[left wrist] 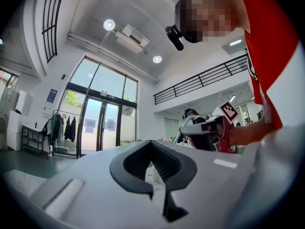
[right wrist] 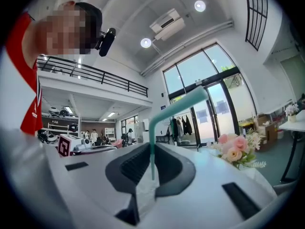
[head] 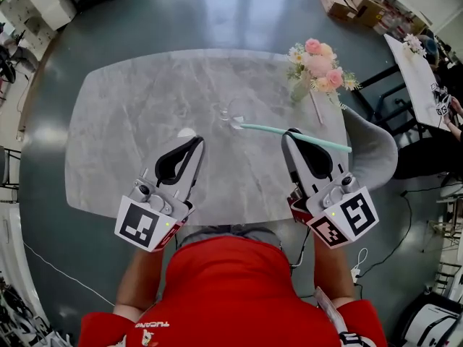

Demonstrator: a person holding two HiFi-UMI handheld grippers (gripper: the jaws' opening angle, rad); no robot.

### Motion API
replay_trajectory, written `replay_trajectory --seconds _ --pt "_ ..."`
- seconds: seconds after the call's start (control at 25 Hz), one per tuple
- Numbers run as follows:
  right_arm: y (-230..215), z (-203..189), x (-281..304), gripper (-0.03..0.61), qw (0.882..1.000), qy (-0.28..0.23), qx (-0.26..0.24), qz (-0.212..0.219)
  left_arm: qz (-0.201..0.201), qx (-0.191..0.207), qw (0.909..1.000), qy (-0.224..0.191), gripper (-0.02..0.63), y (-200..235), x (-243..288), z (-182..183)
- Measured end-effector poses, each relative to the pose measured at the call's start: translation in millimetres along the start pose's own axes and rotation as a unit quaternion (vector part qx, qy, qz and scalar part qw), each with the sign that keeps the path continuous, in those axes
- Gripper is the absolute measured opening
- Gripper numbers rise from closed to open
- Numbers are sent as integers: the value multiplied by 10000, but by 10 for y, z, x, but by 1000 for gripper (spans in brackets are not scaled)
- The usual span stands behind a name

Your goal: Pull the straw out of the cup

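Right gripper (head: 291,134) pinches the teal straw (head: 268,129); shirt lettering (head: 152,325) illegible

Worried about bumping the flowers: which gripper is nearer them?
Right. The right gripper, holding the straw, sits below the flowers in the head view; the left gripper is farther, to their lower left.

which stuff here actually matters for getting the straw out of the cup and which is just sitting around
Part of the job:
- teal straw, pinched in the fingers of the right gripper
- clear cup on the table
- left gripper, holding nothing

Just lying about:
- vase of pink flowers at the table's far right corner
- grey chair beside the table
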State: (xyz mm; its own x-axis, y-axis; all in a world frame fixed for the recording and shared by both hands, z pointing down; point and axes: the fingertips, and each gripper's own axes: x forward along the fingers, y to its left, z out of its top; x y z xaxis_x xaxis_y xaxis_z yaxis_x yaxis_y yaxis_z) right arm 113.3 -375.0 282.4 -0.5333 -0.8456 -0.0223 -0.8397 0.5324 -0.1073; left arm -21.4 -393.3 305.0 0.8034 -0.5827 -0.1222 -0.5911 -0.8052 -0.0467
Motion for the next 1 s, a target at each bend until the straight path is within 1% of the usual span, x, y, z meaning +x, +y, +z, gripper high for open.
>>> replay_trajectory --seconds 0.16,0.4,1.0 --pt "-31 -104 -46 23 9999 75 -23 -70 -50 20 10000 -18 5 -51 -1 30" --pt "23 -207 -76 21 9999 167 -12 -24 -95 14 9999 -38 5 -113 -8 47" --pt "84 -178 -63 21 9999 132 -47 41 -56 27 10000 -14 5 -122 -51 43"
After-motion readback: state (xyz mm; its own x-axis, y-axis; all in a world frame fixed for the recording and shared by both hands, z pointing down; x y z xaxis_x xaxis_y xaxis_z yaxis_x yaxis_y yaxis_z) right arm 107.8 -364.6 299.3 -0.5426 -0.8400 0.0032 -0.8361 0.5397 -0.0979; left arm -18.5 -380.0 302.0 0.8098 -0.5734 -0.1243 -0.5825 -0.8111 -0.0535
